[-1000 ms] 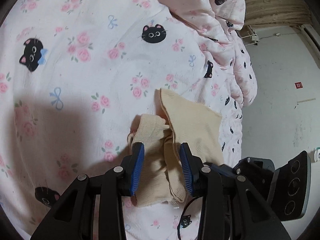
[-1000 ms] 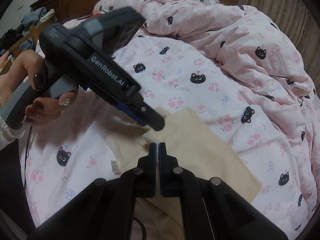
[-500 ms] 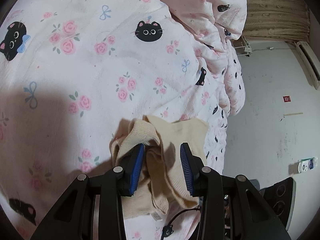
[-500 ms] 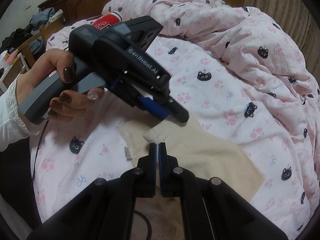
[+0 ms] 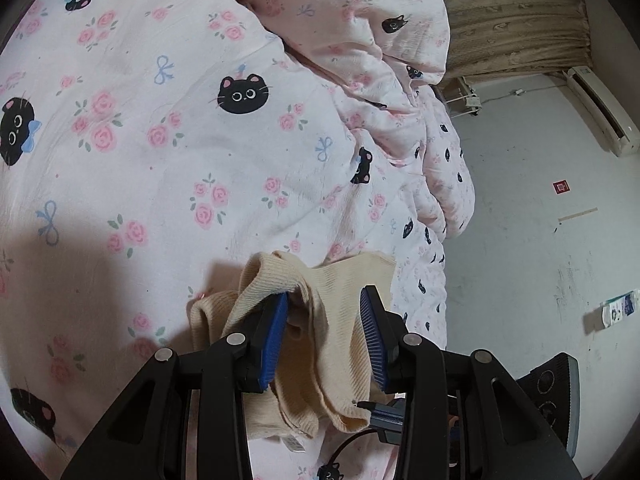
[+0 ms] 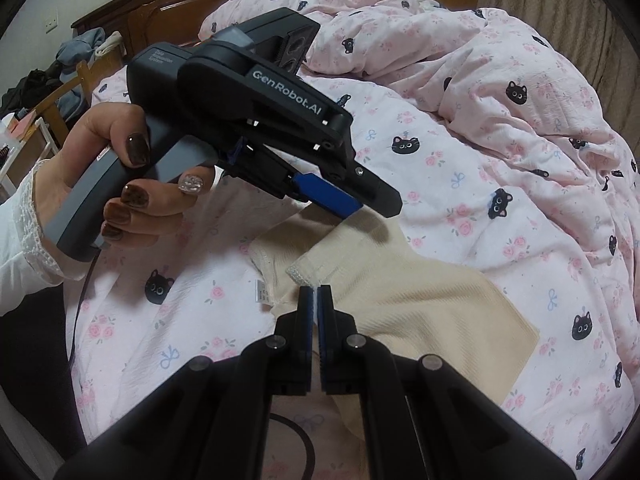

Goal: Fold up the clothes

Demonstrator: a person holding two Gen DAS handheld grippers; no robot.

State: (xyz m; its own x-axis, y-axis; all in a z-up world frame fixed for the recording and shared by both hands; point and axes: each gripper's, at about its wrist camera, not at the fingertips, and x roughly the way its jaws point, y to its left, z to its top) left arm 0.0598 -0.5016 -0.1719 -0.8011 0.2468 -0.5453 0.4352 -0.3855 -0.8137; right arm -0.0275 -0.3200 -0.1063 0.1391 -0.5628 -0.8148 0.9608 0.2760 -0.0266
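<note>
A fold is under way on the cream ribbed knit garment (image 6: 420,304) lying on the bed's pink cat-print quilt (image 6: 500,168). The right gripper (image 6: 316,300) is clenched on its hem. The left gripper (image 5: 324,336) carries bunched cloth between part-spread jaws; whether it pinches, I cannot tell. Next: lay that flap flat; open quilt lies ahead.

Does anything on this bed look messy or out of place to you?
Yes. The beige garment is bunched between the left hand-held gripper's fingers, not flat. The cat-print duvet is heaped and rumpled at the far side of the bed.
</note>
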